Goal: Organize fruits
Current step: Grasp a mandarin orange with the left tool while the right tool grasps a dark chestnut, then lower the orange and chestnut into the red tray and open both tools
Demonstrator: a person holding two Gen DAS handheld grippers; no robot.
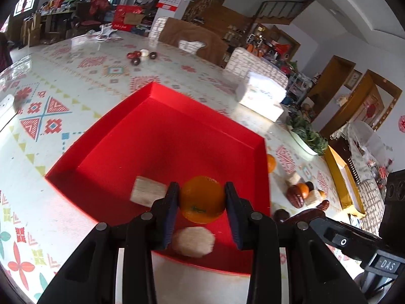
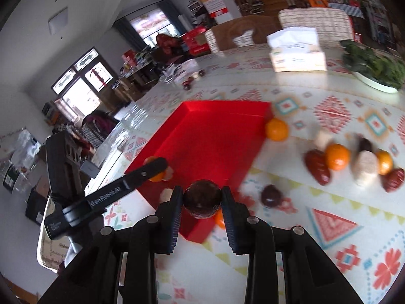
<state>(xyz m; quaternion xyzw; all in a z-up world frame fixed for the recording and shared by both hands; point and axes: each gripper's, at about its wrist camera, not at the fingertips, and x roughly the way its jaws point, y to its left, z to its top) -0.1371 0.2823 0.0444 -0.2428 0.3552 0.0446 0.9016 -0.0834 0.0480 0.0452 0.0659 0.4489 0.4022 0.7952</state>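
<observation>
The left gripper [image 1: 202,197] clamps a round orange mandarin [image 1: 202,198] above the shallow red cardboard tray [image 1: 157,131]. Two pale beige blocks [image 1: 148,193] lie inside, at nine and six o'clock of the mandarin.

A tissue box [image 2: 296,50] sits beside a plate of greens [image 2: 374,68].

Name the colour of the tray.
Red; the tray shows best in the left wrist view.
</observation>
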